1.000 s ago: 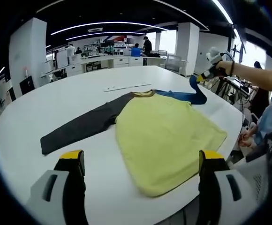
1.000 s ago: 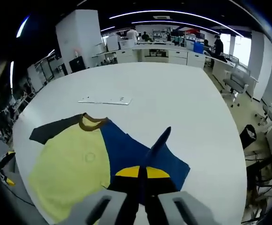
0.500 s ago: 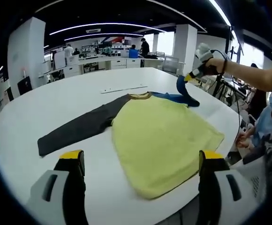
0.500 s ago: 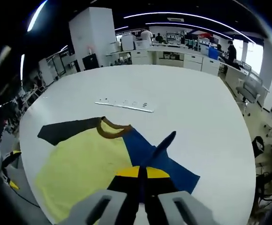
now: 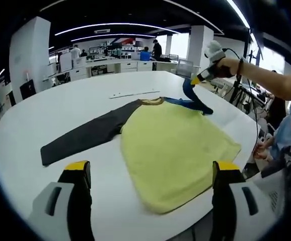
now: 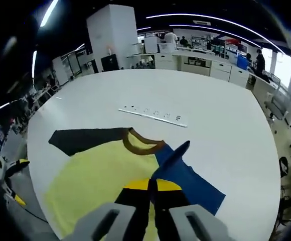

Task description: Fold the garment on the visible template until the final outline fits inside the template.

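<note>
1. Your shirt point(image 5: 178, 145) lies flat on the white table point(image 5: 60, 110), its yellow body spread toward the table's near edge.
2. The shirt's dark grey sleeve point(image 5: 85, 135) stretches out flat to the left of the yellow body in the left gripper view, touching the tabletop along its whole length.
3. The blue sleeve point(image 5: 191, 98) is on the opposite side of the yellow body. Its end is lifted off the table, and the rest trails down to the shoulder.
4. Your right gripper point(image 6: 152, 187) has its yellow-tipped jaws pressed together on the blue sleeve point(image 6: 178, 165), with the cloth rising as a ridge between them. In the left gripper view that same gripper point(image 5: 196, 80) hangs above the shirt's far right corner, held in your hand point(image 5: 221, 68).
5. Your left gripper point(image 5: 153, 173) has its jaws spread wide with nothing between them, hovering short of the shirt's hem at the near edge of the table.
6. The brown collar point(image 6: 140, 143) sits between the two sleeves. A thin white strip point(image 6: 153, 115) lies on the table beyond the collar, well apart from the shirt.
</note>
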Demonstrator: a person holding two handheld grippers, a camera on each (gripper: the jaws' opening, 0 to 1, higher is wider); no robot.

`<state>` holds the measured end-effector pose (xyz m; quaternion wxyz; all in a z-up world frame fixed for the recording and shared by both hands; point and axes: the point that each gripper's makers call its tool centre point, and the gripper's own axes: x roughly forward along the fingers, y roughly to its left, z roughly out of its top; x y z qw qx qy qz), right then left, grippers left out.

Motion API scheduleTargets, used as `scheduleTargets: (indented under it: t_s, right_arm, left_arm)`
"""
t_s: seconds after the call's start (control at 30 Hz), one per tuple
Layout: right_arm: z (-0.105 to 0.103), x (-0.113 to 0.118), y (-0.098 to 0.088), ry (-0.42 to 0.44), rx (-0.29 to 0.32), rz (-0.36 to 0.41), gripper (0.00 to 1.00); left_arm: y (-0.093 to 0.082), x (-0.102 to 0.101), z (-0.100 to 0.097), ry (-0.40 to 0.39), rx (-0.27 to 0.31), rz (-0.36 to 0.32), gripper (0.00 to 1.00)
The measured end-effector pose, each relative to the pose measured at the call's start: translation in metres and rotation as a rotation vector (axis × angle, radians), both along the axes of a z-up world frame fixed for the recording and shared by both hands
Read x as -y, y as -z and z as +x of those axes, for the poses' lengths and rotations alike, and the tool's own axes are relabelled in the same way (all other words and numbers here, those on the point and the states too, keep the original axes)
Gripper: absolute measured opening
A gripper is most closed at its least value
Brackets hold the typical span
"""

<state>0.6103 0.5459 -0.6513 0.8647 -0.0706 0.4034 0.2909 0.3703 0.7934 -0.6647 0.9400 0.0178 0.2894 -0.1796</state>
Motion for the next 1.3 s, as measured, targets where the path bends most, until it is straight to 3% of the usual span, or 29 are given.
scheduleTargets:
  t_s: [0.33, 0.83, 1.1, 1.3]
  right_arm:
    - [-0.001, -0.038, 0.006, -0.068, -0.030, 0.035, 0.00]
    - [-0.008, -0.100, 0.005, -0.153, 0.007, 0.021, 0.00]
    - [-0.018, -0.133, 0.002, -0.191, 0.003, 0.050, 0.00]
    - [-0.023, -0.146, 0.001, -0.215, 0.003, 0.055, 0.00]
  left_arm:
    - [-0.001, 0.003, 0.006, 0.019, 0.012, 0.003, 0.99]
    - [0.005, 0.004, 0.005, 0.018, -0.004, -0.016, 0.98]
    - [0.007, 0.001, 0.002, 0.013, -0.011, -0.015, 0.97]
    - [0.008, -0.001, 0.000, 0.003, -0.014, -0.019, 0.97]
